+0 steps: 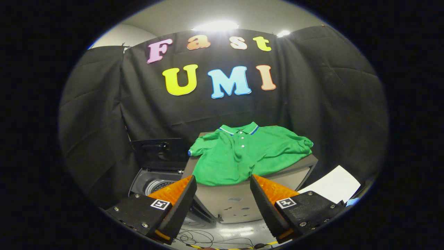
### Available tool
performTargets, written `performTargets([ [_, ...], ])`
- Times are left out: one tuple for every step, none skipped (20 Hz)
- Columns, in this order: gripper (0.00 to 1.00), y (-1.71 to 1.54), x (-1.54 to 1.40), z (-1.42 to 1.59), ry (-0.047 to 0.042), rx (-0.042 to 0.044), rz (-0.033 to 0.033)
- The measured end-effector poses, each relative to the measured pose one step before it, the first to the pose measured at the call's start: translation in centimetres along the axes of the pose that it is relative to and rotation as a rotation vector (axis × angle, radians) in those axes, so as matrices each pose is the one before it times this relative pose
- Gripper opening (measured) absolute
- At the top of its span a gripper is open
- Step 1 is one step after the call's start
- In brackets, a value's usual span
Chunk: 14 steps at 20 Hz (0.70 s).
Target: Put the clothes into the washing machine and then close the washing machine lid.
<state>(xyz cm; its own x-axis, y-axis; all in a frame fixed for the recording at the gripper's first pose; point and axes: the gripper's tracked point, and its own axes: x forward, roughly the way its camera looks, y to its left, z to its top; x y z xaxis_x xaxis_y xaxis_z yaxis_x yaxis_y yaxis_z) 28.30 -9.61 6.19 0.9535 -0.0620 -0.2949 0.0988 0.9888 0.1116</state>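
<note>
Washer (158, 180) sits low, ahead of my left finger and just left of the bench (239, 201). Its lid (160, 152) stands raised, upright against the black cloth wall (104, 114). Below the lid I see the tub opening, pale and ribbed, partly hidden behind my left finger.

Moving right: the bench is a grey box-like stand, its front face showing between my fingers. On its top lies the shirt (242, 154), a green polo with a striped collar and a buttoned placket. It is spread flat, collar toward the wall, one sleeve reaching out over the bench's edge toward the washer, the other bunched at the far right corner. The hem hangs a little over the front edge.

My tongs (223, 196) are spread wide apart and grip nothing. The fingers stand short of the shirt, their tips level with its hem, one to each side of the hanging part; I cannot tell whether they touch the cloth.

Further right, beyond my right finger, a white sheet (334, 185) lies tilted beside the bench. Cables (197, 238) trail on the floor below.
</note>
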Motion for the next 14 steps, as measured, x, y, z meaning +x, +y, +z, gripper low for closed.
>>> performTargets([
  [0.95,-0.679,1.612,0.843,0.00770,0.02246,-0.01367],
  [0.95,-0.639,1.577,0.505,0.01156,0.01951,-0.00764],
  [0.95,-0.514,1.409,0.537,0.01302,0.00951,-0.01222],
  [0.96,-0.557,1.341,0.134,0.01338,0.00090,-0.00763],
  [0.96,-0.380,1.190,0.399,0.01507,0.00193,-0.01060],
  [0.96,-0.378,1.297,0.198,0.01377,0.00374,-0.00714],
  [0.96,-0.115,1.133,0.284,0.00912,0.00805,-0.00009],
  [0.96,-0.022,1.070,0.238,0.00818,0.00816,0.00174],
  [0.96,-0.008,1.083,-0.092,0.02305,0.00597,0.00176],
  [0.96,-0.316,0.992,-0.074,0.01305,-0.00049,-0.00648],
  [0.96,0.004,0.724,0.239,0.01318,-0.00031,0.00140],
  [0.96,0.024,0.734,0.235,0.00660,0.00339,0.00145],
  [0.96,0.108,0.717,0.216,0.01041,0.00818,0.00474],
  [0.96,-0.029,0.821,0.121,0.00644,0.00838,0.00173],
])
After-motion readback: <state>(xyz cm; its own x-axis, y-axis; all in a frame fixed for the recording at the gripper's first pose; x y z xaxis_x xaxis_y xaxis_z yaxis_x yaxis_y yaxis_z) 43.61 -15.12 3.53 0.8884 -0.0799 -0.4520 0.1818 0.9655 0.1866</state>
